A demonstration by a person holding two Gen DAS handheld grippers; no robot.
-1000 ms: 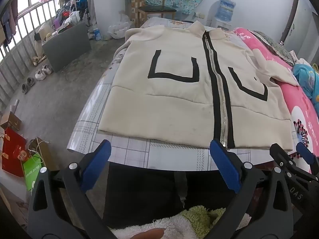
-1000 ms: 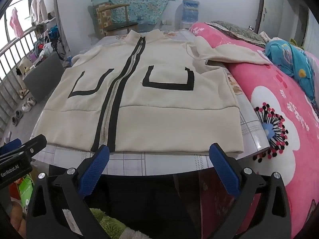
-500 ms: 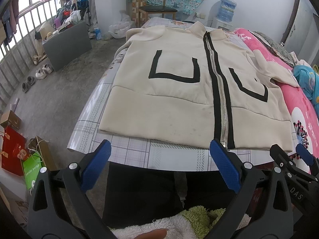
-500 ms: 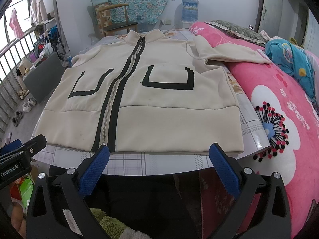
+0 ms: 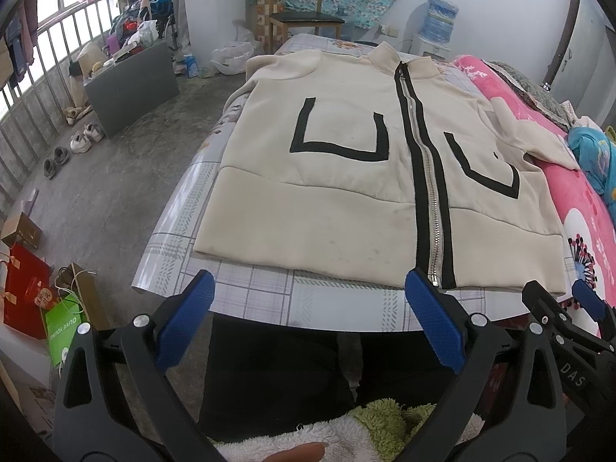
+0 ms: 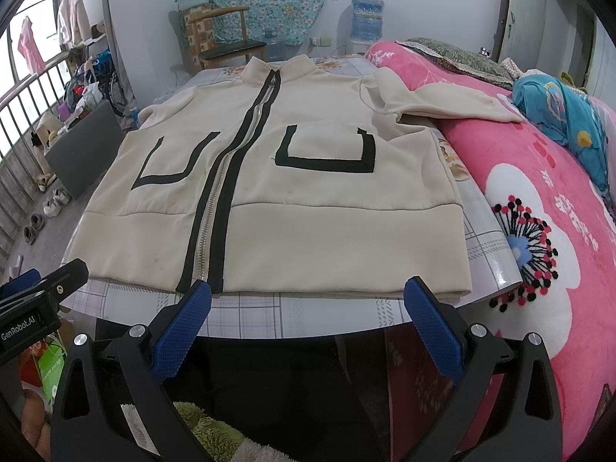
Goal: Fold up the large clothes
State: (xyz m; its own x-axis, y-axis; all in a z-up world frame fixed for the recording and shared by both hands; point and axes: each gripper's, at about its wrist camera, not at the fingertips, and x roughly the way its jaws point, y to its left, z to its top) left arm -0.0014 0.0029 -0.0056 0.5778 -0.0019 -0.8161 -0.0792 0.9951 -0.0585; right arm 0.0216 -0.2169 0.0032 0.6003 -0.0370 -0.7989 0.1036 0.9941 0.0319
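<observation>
Two hand-held grippers hover side by side just short of the near edge of the bench [image 5: 246,292], the left hand-held gripper [image 5: 308,300] and the right hand-held gripper [image 6: 308,300] each with blue pads spread wide and nothing between them. The cream jacket [image 6: 277,192] lies face up and zipped on the checked covering of the bench, collar at the far end, hem nearest the person, its black-edged zipper [image 5: 423,177] running down the middle. The right sleeve [image 6: 442,104] trails off the bench onto the pink blanket [image 6: 539,211] of the bed beside it; the left sleeve seems to hang off the far left edge, though the views show too little of it to be sure. No fold has been made, so the step in hand is most likely the first grasp. To do it well, each gripper should come in low and level and pinch both layers of cloth cleanly, without catching the bench covering beneath. The sleeves probably want bringing in across the chest first, the right one lifted clear of the blanket so that it does not drag. The fabric looks thick and fleecy, so a deep bite and a slow, even carry by both grippers should keep the edges square and the zipper straight.
</observation>
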